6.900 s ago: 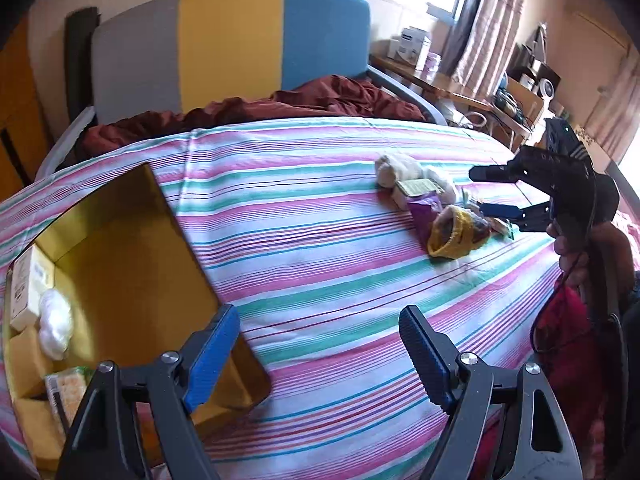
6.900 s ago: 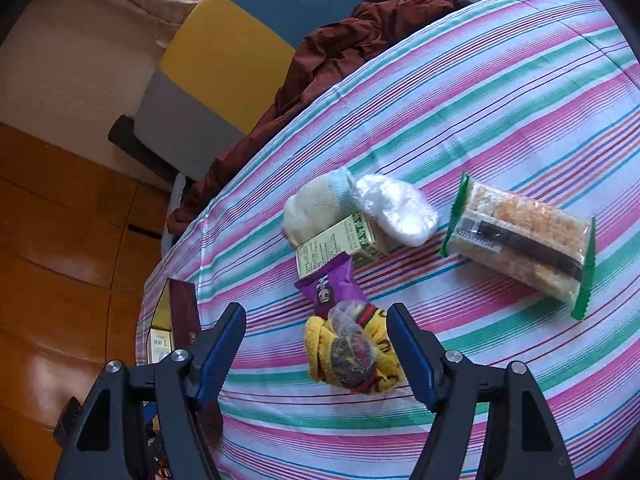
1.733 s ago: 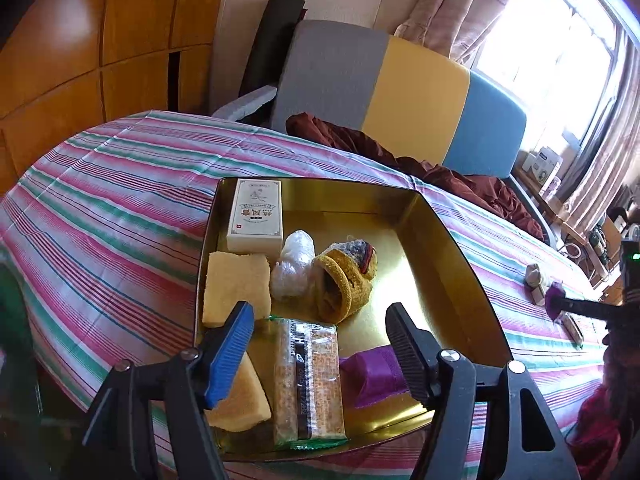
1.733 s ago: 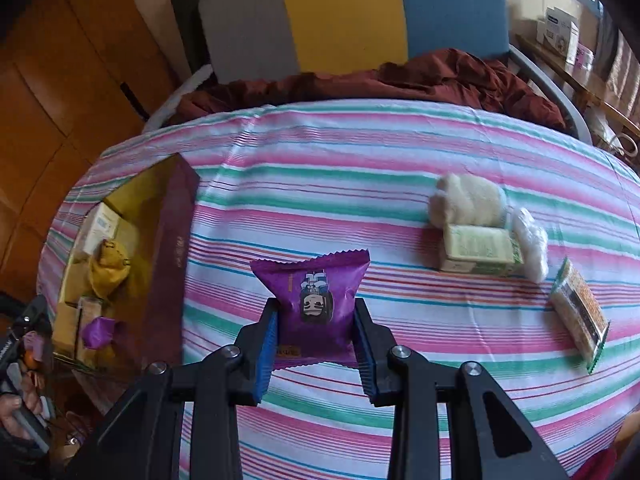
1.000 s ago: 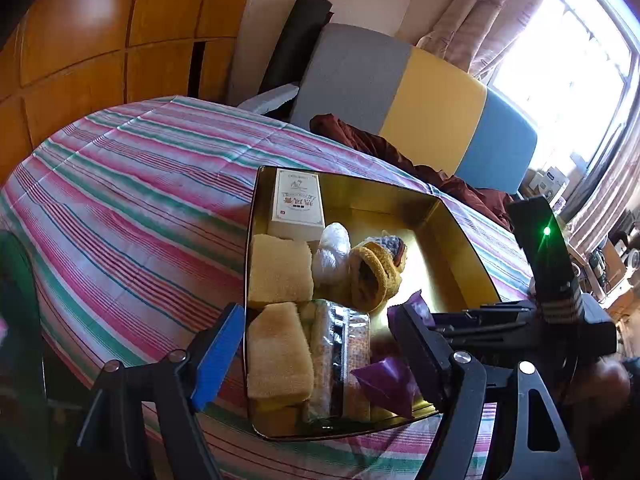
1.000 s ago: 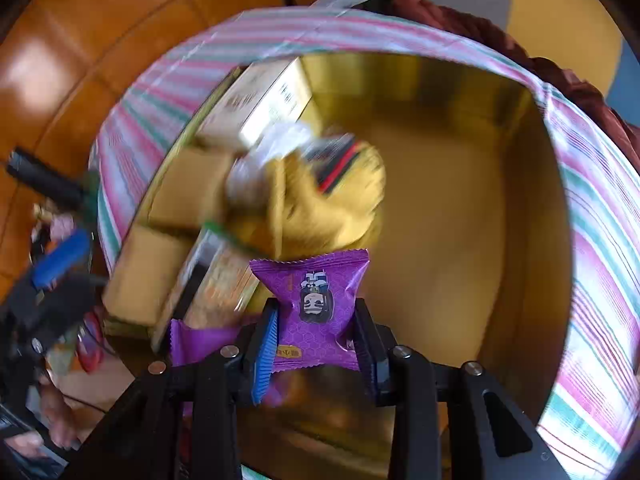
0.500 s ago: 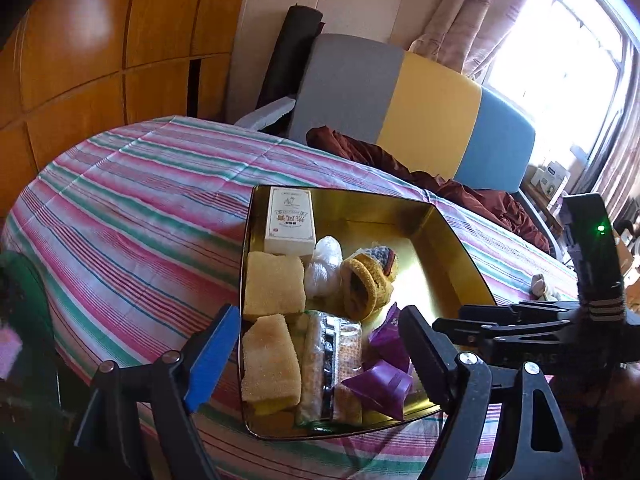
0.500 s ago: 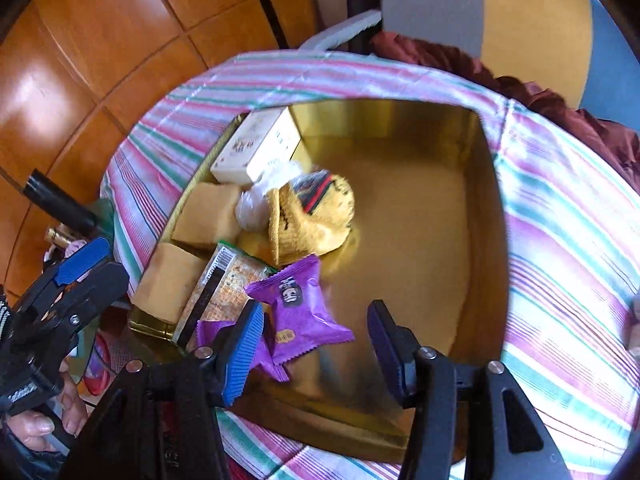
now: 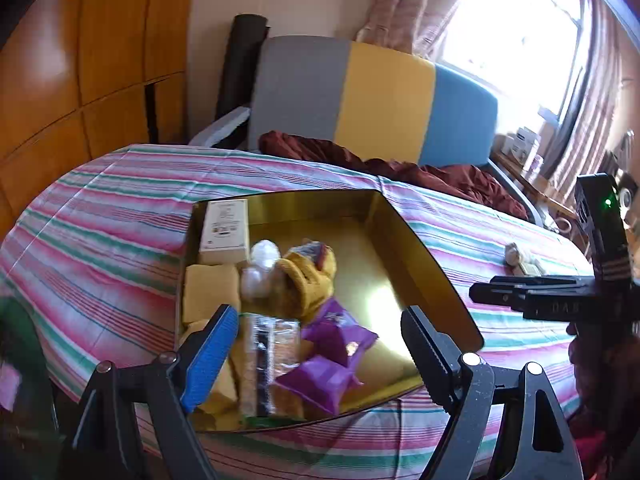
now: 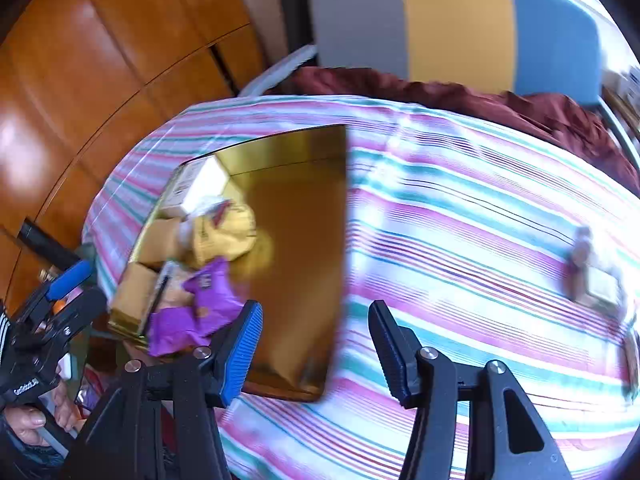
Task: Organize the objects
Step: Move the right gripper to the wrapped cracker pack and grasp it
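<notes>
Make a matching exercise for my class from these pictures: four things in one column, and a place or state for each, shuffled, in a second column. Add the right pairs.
Things
1. white box
2. purple snack packets
3. dark red cloth
4. right gripper

Places or states
A. lying on the seat beyond the striped tablecloth
B. at the near end of the gold tray, beside the cracker pack
C. jaws open and holding nothing
D. in the far left corner of the gold tray

Pairs: 1-D, 2-B, 3-A, 4-C
</notes>
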Demonstrator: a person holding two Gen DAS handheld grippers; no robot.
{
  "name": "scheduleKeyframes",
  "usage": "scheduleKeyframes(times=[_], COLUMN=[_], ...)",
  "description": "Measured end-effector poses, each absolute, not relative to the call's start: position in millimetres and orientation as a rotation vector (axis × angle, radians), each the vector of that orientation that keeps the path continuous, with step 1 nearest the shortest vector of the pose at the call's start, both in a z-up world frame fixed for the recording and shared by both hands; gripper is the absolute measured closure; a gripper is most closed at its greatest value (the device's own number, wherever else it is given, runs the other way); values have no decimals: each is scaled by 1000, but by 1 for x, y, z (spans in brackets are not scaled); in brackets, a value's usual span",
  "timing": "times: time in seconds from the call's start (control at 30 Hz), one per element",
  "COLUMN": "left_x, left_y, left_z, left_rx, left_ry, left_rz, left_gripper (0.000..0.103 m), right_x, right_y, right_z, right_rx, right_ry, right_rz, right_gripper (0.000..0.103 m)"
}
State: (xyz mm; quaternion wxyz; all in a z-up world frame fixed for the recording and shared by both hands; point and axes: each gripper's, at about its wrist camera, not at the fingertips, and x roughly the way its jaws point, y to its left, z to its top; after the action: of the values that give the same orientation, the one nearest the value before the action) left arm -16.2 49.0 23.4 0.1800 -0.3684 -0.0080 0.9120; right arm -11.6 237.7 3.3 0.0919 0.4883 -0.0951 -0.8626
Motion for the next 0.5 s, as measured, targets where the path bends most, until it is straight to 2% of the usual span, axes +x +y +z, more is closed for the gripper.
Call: scheduleKeyframes(times=[0.07, 0.1, 0.17, 0.5], left_x=[-15, -14, -12, -6], left_y=[60, 65, 77, 135], left_z=[23, 24, 24, 18], left_rx=[-1040, -1038, -1037, -1033], left_ry=[5, 18, 42, 162], left_rz=[2553, 2542, 2519, 2385], left_gripper=[19, 19, 19, 19], right_x=[-6, -4, 0, 34], right_y=[261, 272, 296, 424], right_z=[3, 2, 2, -5], right_rx=[1464, 1472, 1490, 1605], right_ry=[-318, -335, -371, -708], right_rz=[-2592, -2608, -2652, -2857], right_gripper=[44, 37, 32, 32])
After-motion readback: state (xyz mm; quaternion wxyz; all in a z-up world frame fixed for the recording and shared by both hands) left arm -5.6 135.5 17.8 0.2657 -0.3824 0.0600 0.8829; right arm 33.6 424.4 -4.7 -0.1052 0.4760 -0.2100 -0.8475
